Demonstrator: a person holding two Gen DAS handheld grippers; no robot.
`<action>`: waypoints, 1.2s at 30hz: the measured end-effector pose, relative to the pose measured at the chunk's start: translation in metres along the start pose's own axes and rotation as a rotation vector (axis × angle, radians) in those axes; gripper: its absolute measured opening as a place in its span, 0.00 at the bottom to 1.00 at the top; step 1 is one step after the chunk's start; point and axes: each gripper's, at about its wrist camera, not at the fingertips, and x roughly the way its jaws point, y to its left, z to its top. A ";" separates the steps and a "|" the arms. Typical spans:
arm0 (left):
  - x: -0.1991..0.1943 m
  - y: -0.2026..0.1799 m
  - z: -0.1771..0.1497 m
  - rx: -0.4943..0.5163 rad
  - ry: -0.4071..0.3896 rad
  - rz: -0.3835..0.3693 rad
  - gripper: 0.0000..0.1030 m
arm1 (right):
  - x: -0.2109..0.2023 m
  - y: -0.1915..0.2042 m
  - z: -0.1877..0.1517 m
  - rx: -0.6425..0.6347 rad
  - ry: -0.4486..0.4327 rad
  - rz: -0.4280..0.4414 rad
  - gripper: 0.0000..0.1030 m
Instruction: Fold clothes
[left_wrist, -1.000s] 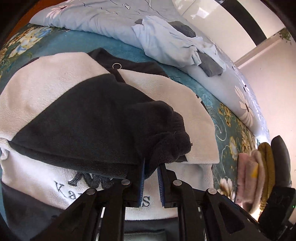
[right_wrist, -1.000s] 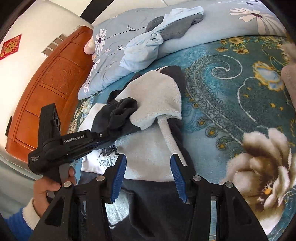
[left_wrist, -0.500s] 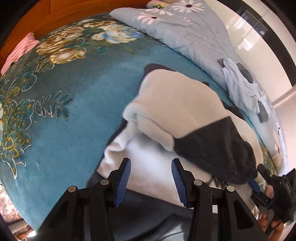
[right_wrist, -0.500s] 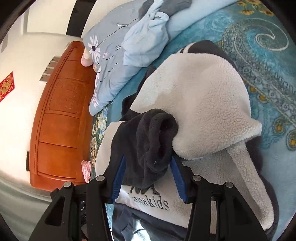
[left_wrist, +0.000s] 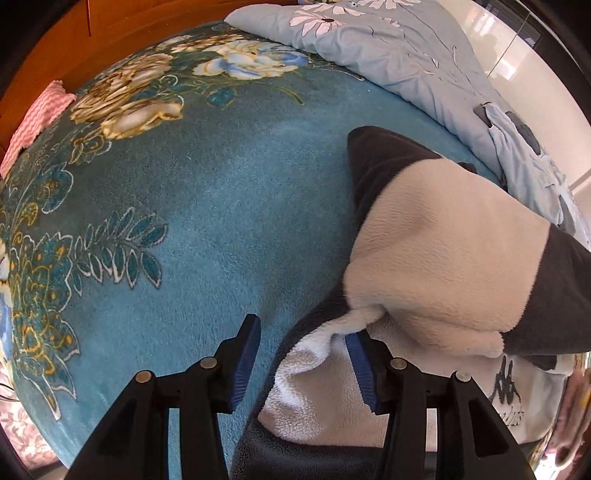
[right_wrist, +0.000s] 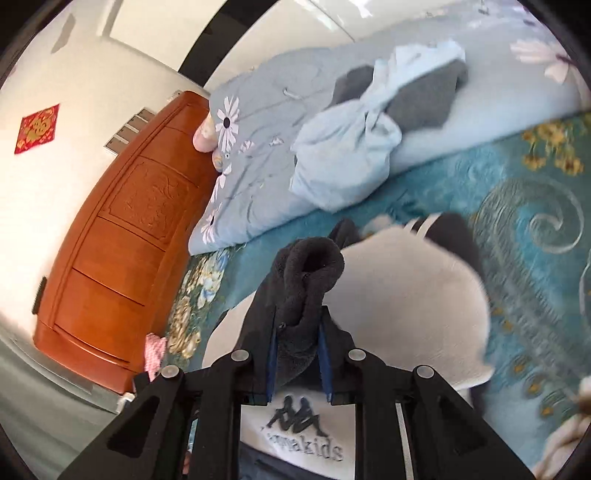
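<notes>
left gripper (left_wrist: 301, 354): it's hanging over the left edge of the fleece top (left_wrist: 436, 251), jaws about half open, with the white hem bunched between them. The pads aren't pinching it yet, so nothing's held.
fleece top: it's lying on the teal floral blanket (left_wrist: 192, 206), near the front edge, cream and charcoal panels already doubled over the logo (right_wrist: 293, 417).
right gripper (right_wrist: 297, 354): its jaws are closing on the dark cuff (right_wrist: 308, 273), which is sticking up between the pads above the logo.
doing it well: I'd be keeping that cuff low and carrying it straight across the top. I'd also be getting the left jaws onto both hem layers before pulling, or it'll probably bunch.
</notes>
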 end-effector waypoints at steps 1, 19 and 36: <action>0.001 0.002 -0.002 -0.011 0.007 -0.006 0.50 | -0.002 -0.008 0.001 -0.001 -0.001 -0.044 0.19; -0.047 0.060 -0.048 0.082 0.113 -0.296 0.55 | -0.042 -0.068 -0.072 -0.096 0.378 -0.169 0.51; -0.034 0.059 -0.114 0.121 0.355 -0.423 0.58 | -0.086 -0.099 -0.205 0.216 0.447 0.117 0.46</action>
